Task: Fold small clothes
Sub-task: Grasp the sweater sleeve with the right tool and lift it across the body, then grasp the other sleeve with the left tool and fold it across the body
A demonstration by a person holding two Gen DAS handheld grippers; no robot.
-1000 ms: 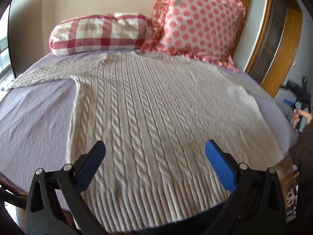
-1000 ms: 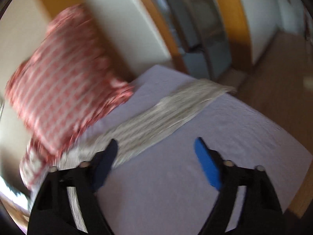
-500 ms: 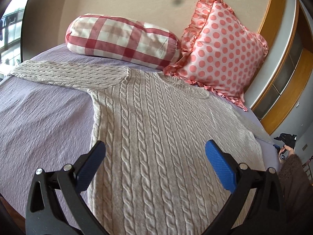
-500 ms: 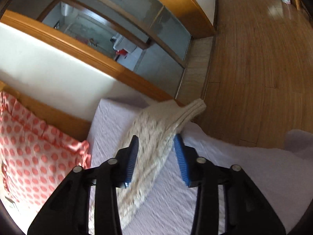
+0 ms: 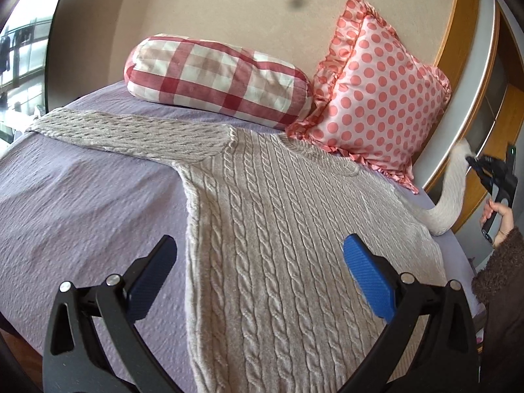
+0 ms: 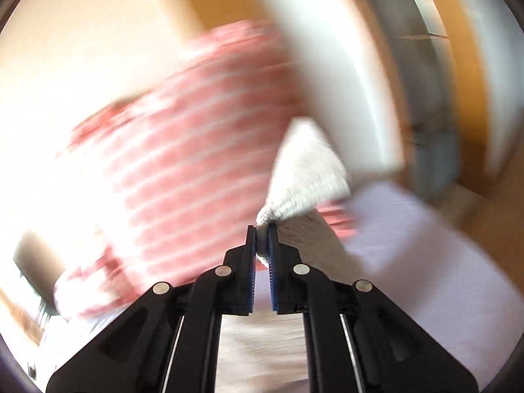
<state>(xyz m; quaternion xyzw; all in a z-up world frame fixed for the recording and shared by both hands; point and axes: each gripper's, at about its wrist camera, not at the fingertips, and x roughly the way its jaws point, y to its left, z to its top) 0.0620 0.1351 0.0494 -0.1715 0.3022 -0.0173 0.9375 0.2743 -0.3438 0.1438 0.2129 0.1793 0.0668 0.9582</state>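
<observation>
- We see a cream cable-knit sweater (image 5: 278,229) lying flat on the bed (image 5: 75,203), its body running from the near edge toward the two pillows.
- Its left sleeve (image 5: 131,131) stretches flat across the lilac bedcover, pointing toward the bed's left side.
- Its right sleeve (image 5: 453,193) is lifted off the bed at the right edge, arching up to the right claw (image 5: 476,163), which a hand (image 5: 501,216) holds by the handle.
- In the right wrist view, the right claw (image 6: 262,229) is closed to a narrow gap, pinching the cuff (image 6: 308,177) of that sleeve between its blue pads (image 6: 273,262); the background there is smeared by motion blur.
- The left claw (image 5: 258,262) stands wide apart above the lower body of the sweater, gripping nothing; whether its fingers touch the knit we cannot tell.
- A red-and-white checked pillow (image 5: 216,78) lies at the head of the bed, just beyond the left sleeve.
- A pink dotted pillow (image 5: 373,98) with a frilled edge leans against the wall (image 5: 229,6) beside it, its lower corner touching the sweater's neckline.
</observation>
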